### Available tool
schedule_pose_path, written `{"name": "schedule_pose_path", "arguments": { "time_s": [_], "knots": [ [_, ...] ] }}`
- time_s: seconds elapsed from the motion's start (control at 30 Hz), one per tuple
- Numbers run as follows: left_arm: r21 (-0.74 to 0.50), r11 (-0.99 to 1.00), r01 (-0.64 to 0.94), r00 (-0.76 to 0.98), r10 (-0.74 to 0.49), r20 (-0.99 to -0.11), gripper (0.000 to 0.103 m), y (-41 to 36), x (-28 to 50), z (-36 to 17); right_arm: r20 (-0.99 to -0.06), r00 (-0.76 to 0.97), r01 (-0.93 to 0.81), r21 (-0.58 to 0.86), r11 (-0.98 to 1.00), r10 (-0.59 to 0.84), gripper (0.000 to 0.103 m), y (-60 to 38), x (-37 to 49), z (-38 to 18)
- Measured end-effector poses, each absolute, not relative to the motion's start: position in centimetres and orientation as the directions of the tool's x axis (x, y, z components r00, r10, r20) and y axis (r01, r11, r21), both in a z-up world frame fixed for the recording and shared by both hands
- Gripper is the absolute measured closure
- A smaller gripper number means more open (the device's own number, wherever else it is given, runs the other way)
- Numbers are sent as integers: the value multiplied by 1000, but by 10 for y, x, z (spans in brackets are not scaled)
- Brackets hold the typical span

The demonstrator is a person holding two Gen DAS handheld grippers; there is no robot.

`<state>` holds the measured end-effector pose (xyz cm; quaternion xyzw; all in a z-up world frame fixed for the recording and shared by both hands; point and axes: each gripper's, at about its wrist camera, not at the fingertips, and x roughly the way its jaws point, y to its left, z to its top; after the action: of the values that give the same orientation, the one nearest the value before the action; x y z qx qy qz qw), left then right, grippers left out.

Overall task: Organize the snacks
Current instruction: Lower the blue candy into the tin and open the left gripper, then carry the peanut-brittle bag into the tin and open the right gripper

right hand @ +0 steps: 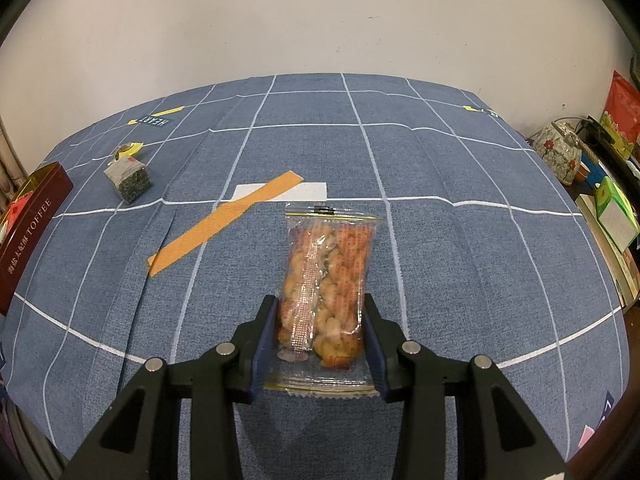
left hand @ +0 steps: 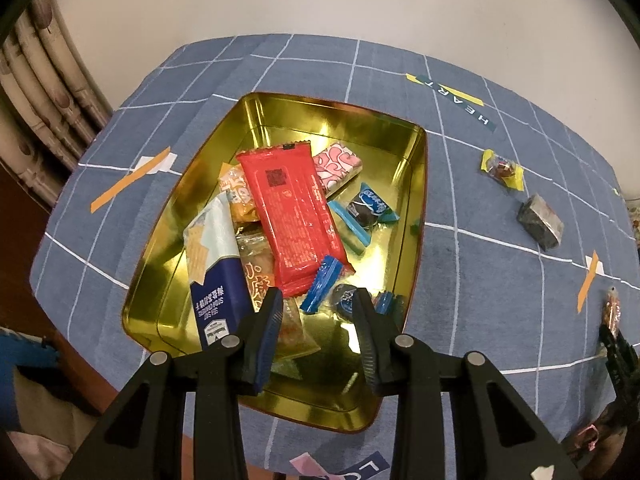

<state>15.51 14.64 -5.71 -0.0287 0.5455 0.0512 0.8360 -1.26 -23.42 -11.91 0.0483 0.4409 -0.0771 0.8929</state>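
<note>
right gripper [right hand: 320, 308] clamped on clear nut packet [right hand: 326, 280], left gripper [left hand: 316, 304] over gold tin [left hand: 416, 216], jaws slightly apart, holding nothing, snacks piled inside

In the left wrist view the red wrapper [left hand: 296, 216] covers most of the orange packet [left hand: 240, 194] and part of the pink one [left hand: 340, 164]. The left claw [left hand: 316, 304] hides the near ends of a clear packet [left hand: 260, 268] and a dark blue-wrapped sweet [left hand: 344, 298]. The right claw [left hand: 618, 354] is cut off at the edge. In the right wrist view the toffee tin [right hand: 28, 236] runs out of frame, and print on the clear snack bag [right hand: 326, 280] is too small to read.
</note>
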Motion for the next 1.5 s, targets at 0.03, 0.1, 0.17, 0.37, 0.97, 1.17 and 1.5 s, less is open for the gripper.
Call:
{"name": "schedule_pose_path", "arguments": {
  "time_s": [0.03, 0.1, 0.17, 0.37, 0.97, 1.17, 1.5],
  "knots": [
    [17, 993, -118, 405, 64, -912, 71, 146, 154, -56, -795, 599, 180, 18, 983, -95, 61, -234, -13, -119],
    [36, 992, -119, 419, 83, -904, 69, 144, 150, -52, -795, 599, 180, 17, 983, -96, 61, -234, -13, -119],
    [60, 990, -125, 434, 109, -894, 68, 143, 145, -47, -795, 599, 182, 19, 983, -96, 61, -234, -13, -119],
    [116, 981, -156, 467, 177, -867, 60, 142, 124, -31, -803, 589, 187, 22, 982, -94, 63, -236, -12, -117],
    [217, 954, -207, 529, 295, -795, 45, 146, 85, -7, -823, 567, 154, 72, 986, -29, 64, -211, -16, -108],
    [205, 954, -217, 529, 292, -797, 44, 151, 81, -7, -821, 571, 115, 97, 989, 14, 64, -188, -18, -95],
    [208, 907, -365, 514, 383, -767, 43, 190, 77, 0, -801, 587, 2, 151, 989, 121, 63, -130, -11, -59]
  ]
}}
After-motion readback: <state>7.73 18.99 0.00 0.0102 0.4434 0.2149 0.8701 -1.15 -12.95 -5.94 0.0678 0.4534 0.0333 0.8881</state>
